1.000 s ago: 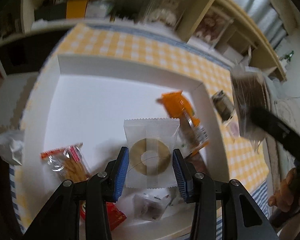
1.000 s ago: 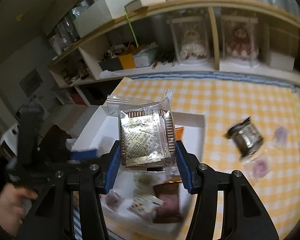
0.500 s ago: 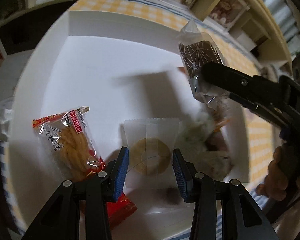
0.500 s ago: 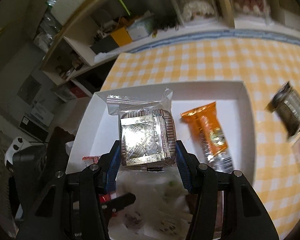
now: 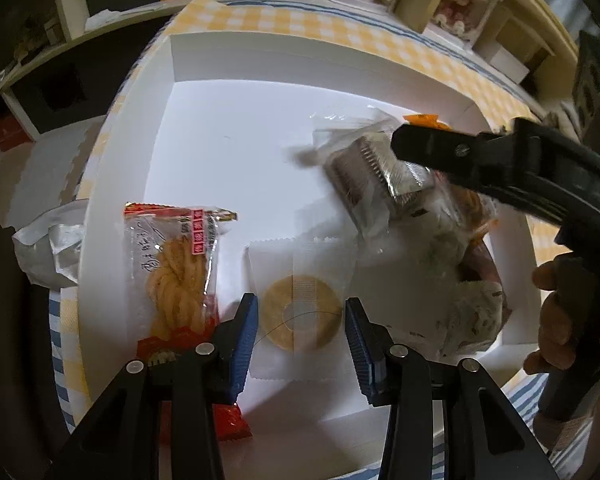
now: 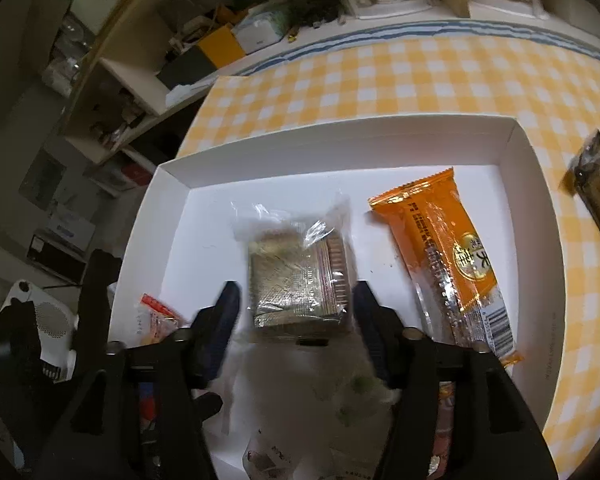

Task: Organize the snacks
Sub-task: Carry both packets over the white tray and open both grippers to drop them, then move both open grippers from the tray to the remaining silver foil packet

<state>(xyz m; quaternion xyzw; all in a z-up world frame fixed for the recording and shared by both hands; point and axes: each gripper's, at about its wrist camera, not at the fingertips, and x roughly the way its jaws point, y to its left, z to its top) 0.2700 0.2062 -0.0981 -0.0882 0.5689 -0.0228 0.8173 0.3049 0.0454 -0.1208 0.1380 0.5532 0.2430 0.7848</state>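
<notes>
Foil glints through the clear wrapper of the square snack pack, which a second ago was clamped in the right claw above the white box and half a second ago was carried low over it. Now that claw's jaws are opening: the pack is still between the blue pads but looks free of them, blurred, probably dropping onto the box floor beside the orange bar. That puts one more snack in the box, while a dark packet still lies out on the checked worktop.

Over the same second the right claw has sunk and tipped steeply downward over the middle of the box. The left claw has barely shifted; it points down, its jaws narrow and pressed on either side of the white ring-biscuit sachet, just beside the twisted-pastry pack.
</notes>
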